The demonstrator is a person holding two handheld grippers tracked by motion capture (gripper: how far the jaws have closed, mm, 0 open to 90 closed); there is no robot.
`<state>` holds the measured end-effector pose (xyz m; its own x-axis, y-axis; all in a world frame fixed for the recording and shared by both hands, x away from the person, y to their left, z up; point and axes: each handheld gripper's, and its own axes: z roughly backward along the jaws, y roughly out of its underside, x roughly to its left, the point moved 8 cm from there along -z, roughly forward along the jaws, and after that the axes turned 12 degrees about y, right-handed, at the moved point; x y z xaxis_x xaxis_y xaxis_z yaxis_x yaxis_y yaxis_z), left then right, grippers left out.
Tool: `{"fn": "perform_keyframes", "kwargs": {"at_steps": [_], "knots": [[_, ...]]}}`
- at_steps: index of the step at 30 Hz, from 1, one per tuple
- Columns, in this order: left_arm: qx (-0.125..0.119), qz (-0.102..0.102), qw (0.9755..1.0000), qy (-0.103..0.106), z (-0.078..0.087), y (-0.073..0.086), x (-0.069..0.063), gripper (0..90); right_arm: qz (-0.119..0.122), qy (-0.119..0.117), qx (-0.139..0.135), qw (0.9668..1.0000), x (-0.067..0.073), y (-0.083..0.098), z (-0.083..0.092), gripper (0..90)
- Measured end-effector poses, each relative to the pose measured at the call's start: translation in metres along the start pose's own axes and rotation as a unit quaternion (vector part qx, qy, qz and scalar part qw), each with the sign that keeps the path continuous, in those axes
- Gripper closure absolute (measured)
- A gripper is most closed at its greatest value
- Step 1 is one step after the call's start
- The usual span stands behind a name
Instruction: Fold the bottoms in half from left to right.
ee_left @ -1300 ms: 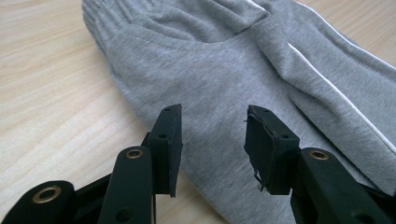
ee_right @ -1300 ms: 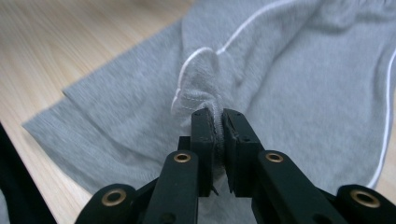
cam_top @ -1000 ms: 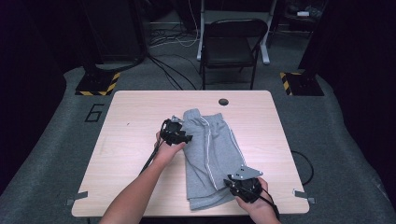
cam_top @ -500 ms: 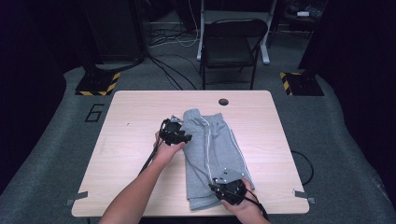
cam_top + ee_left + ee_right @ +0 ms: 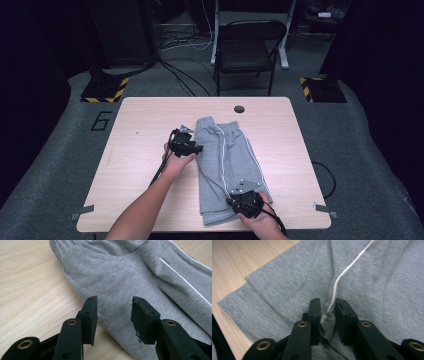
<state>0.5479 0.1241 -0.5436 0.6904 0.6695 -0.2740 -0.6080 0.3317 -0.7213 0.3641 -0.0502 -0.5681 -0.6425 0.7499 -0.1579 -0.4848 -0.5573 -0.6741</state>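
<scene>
Right tool (image 5: pixel 327 306) slid inward, closing on shorts' (image 5: pixel 227 165) white drawstring (image 5: pixel 337 280); left tool (image 5: pixel 113 315) spread

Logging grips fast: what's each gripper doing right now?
Left gripper: open, jaws over the edge of the grey shorts, holding nothing.
Right gripper: jaws have just been closing, pinching a fold of the shorts at the white cord.

Overhead view; gripper views near shorts (image 5: pixel 225 165)

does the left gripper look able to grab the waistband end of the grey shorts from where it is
Probably yes. The left gripper hovers with open jaws right at the edge of the grey shorts, and the waistband lies just beyond on bare table with nothing between.
</scene>
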Motion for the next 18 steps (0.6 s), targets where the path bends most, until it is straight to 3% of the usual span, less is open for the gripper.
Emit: {"fn": "perform_keyframes", "kwargs": {"at_steps": [3,10,18], "knots": [[-0.004,0.004,1.0,-0.002,0.001,0.0,0.001,56.4,-0.005,-0.003,-0.011,0.9999,0.0,-0.003,0.004,83.1],[-0.001,0.002,1.0,-0.003,0.001,0.001,0.001,56.4,-0.018,0.012,-0.043,0.9988,-0.012,-0.014,0.021,84.9],[-0.003,0.003,1.0,-0.005,0.001,0.0,0.002,56.4,-0.067,0.051,-0.082,0.9931,-0.052,-0.02,0.049,85.3]]}}
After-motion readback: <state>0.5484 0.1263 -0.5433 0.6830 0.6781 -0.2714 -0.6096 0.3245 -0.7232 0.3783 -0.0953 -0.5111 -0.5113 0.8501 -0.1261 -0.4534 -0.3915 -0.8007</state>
